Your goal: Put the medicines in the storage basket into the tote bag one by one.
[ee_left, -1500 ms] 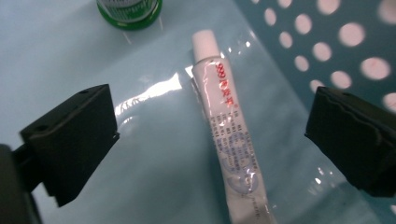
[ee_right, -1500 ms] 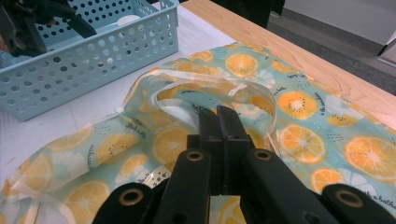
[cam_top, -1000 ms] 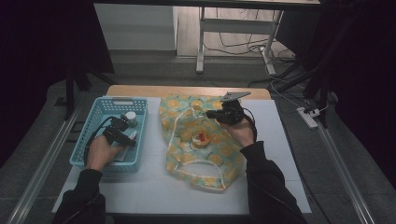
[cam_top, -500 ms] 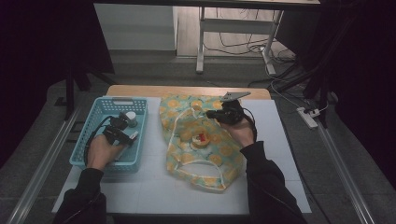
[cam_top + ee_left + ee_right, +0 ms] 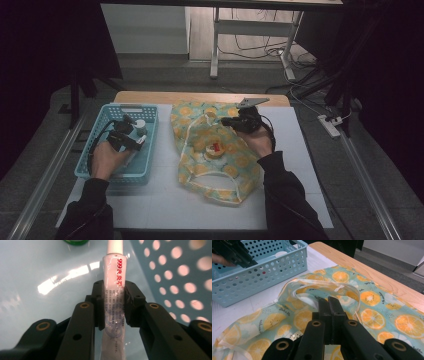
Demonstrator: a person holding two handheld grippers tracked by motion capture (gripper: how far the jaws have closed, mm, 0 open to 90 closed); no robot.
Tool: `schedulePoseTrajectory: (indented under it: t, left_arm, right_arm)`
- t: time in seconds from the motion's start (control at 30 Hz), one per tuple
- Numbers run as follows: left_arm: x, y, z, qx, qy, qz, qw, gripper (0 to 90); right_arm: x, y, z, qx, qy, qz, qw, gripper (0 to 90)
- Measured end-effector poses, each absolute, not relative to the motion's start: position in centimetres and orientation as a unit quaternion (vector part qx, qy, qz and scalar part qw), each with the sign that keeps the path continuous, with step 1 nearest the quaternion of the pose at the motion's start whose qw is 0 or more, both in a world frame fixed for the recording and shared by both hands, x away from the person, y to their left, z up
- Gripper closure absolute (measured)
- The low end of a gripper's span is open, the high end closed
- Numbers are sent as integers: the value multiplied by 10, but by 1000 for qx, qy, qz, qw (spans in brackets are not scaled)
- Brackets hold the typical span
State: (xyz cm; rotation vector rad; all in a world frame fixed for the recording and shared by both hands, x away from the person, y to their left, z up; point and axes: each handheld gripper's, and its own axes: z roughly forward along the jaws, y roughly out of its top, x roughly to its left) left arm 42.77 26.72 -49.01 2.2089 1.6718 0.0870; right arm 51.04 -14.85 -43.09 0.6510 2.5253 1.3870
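Observation:
A white tube [image 5: 113,270] with red print lies on the floor of the light blue basket [image 5: 100,125]. My left gripper [image 5: 113,293] is shut on the tube's middle; its jaws have just been closing, with the tube between the pads. From above, the left gripper [image 5: 133,142] sits inside the basket. My right gripper [image 5: 329,302] is shut, its tips over the rim of the orange-print cloth bag [image 5: 372,315]. Its tips hide whether any fabric is pinched. In the high view the right gripper [image 5: 227,121] hangs over the bag's [image 5: 215,175] far end.
A small round item with a red mark [image 5: 214,149] rests on the bag. A white-capped bottle [image 5: 140,123] stands in the basket, and a green thing [image 5: 75,241] lies beyond the tube. The basket's perforated wall [image 5: 180,270] is close on one side.

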Motion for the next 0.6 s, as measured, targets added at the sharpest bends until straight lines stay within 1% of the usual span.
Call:
schedulePoseTrajectory:
  t: [0.33, 0.43, 0.6]
  left_arm:
    - [418, 263, -458, 793, 556, 54, 241, 728]
    - [415, 259, -450, 796, 545, 49, 259, 728]
    - [411, 251, -442, 805, 525, 49, 272, 728]
  right_arm:
    - [507, -147, -426, 213, 849, 474, 98, 900]
    - [507, -146, -427, 213, 849, 474, 97, 900]
    - [506, -145, -427, 213, 848, 475, 99, 900]
